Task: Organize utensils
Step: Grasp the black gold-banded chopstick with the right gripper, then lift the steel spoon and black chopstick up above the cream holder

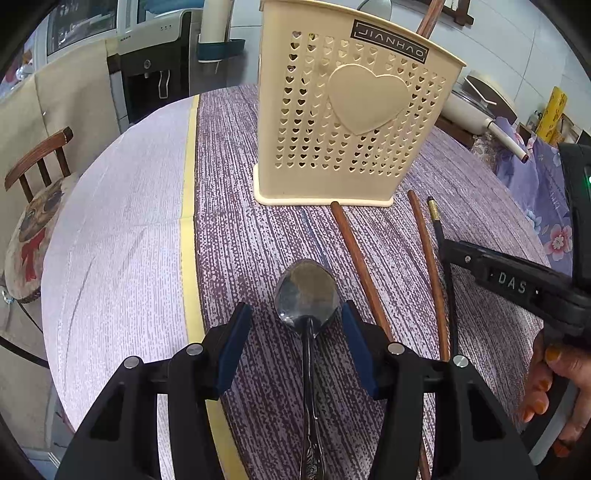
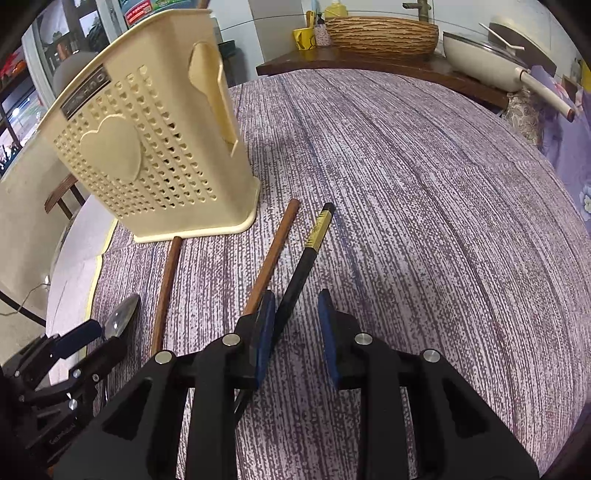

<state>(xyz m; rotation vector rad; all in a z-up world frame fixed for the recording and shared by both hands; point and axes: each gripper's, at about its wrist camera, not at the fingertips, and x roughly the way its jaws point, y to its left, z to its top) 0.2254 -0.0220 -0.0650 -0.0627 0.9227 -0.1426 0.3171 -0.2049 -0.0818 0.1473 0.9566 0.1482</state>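
Note:
A cream perforated utensil holder (image 1: pixel 347 110) (image 2: pixel 155 147) stands on the purple tablecloth, with one brown stick (image 1: pixel 428 18) poking out of its top. A metal spoon (image 1: pixel 306 291) (image 2: pixel 122 317) lies flat between the fingers of my left gripper (image 1: pixel 295 308) (image 2: pixel 107 338), which is open with its pads clear of it. Two brown chopsticks (image 1: pixel 360 266) (image 1: pixel 430 269) lie to its right. A black chopstick with a gold band (image 2: pixel 314 240) (image 1: pixel 437 225) lies between the jaws of my right gripper (image 2: pixel 296 295) (image 1: pixel 448 251). It rests against the left pad, and the right pad stands off it.
The yellow stripe (image 1: pixel 188 221) of the cloth runs near the table's left edge, and a wooden chair (image 1: pixel 37 158) stands beyond it. A white pan (image 2: pixel 487 59) and a woven basket (image 2: pixel 380 35) sit at the back right. A hand with orange nails (image 1: pixel 546 387) holds the right gripper.

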